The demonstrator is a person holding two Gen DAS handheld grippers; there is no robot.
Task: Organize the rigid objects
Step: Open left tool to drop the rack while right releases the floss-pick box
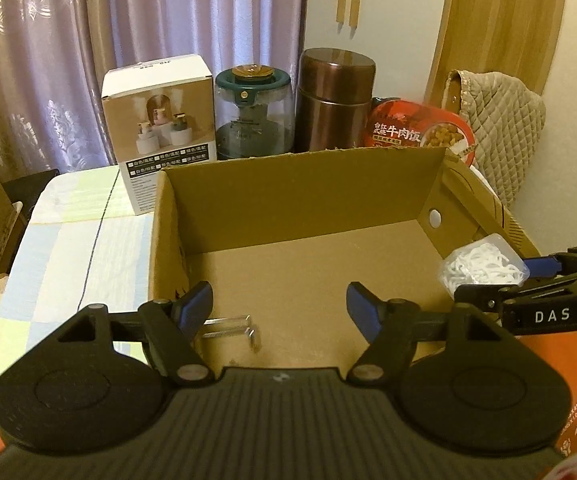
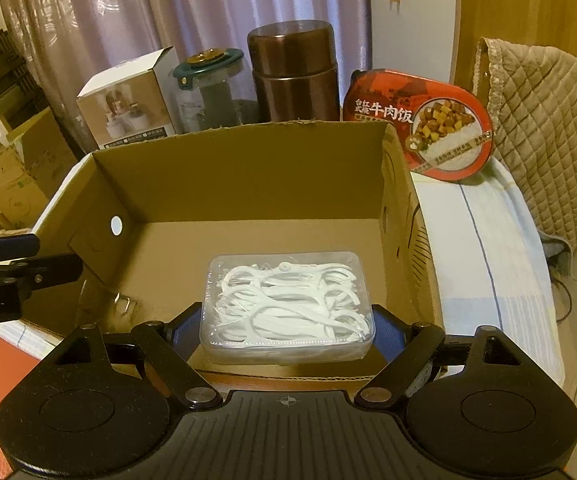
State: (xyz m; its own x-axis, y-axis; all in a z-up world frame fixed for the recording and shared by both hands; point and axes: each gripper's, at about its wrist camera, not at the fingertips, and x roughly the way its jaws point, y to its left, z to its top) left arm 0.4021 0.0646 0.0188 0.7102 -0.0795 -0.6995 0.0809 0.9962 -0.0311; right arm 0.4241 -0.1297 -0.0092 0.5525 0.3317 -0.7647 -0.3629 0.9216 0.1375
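My right gripper (image 2: 287, 326) has its fingers closed on a clear plastic box of white floss picks (image 2: 286, 306), one blue pad against each short end. I am holding it over the near half of the open cardboard box (image 2: 244, 176), just inside the front wall; whether its underside touches the floor of the carton I cannot tell.

My left gripper (image 1: 279, 304) hangs over the near left part of the same carton with its fingers spread wide and nothing between them. Just beside its left finger a small clear plastic piece (image 1: 230, 326) lies on the cardboard floor.

In the left wrist view the floss box shows at the right edge, pinched in the other gripper.

Behind the carton, on the checked cloth of the table (image 1: 68, 240), stands a row: a white product box (image 1: 158, 128) at the left, then a glass jar with a green lid (image 1: 253, 114), then a tall copper-brown canister (image 1: 334, 100), then a red instant beef rice tub (image 2: 422, 126) tilted against the carton's far right corner. A quilted beige cover (image 2: 544, 128) drapes over something at the right.
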